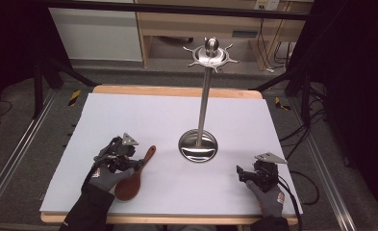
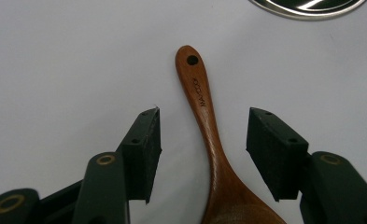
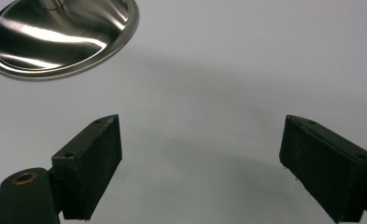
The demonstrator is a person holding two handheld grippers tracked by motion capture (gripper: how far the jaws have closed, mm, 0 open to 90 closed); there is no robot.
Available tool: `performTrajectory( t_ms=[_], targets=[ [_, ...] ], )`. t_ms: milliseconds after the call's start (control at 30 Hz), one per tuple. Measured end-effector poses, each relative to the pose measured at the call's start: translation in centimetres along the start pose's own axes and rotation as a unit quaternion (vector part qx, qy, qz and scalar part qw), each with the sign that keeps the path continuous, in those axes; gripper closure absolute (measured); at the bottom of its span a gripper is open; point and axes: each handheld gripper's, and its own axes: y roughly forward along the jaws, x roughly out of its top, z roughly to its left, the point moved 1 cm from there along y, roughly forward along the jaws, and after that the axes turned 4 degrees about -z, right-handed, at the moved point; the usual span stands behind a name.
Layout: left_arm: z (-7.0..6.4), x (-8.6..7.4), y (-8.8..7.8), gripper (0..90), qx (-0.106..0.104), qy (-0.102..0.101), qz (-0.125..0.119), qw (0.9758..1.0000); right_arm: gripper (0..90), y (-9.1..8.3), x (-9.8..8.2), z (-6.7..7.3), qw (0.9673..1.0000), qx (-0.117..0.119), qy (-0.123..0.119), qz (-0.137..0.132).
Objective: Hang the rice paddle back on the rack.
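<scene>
One wooden spoon point(image 2: 208, 135) lies flat on the white worktop point(image 1: 143, 110), near the steel hanging stand point(image 1: 199, 145). The left gripper point(image 2: 202, 154) has its jaws apart on both sides of the handle, not yet pressing. The right gripper point(image 3: 200, 163) waits wide apart. Grasping and hanging are not yet done, I judge.

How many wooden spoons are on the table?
1. The reddish-brown wooden spoon lies on the white table, left of the shiny metal stand, between the left gripper's open jaws.

Grey gloves point(image 1: 110, 177) with perhaps red cuff marks, black sleeves point(image 1: 88, 211), black brass-riveted jaws.
</scene>
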Motion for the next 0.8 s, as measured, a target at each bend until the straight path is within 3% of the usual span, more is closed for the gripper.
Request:
performTrajectory(
  t_ms=[133,800],
  targets=[
    [-0.3,-0.1,0.4,45.8,0.004,0.009,0.015,0.9998,13.4,0.1,0.0,0.1,1.0000,0.000,-0.007,0.001],
    [-0.6,-0.4,2.0,58.5,-0.003,0.010,0.073,0.9973,13.5,0.1,0.0,0.1,0.9999,-0.001,-0.012,0.005]
  ],
)
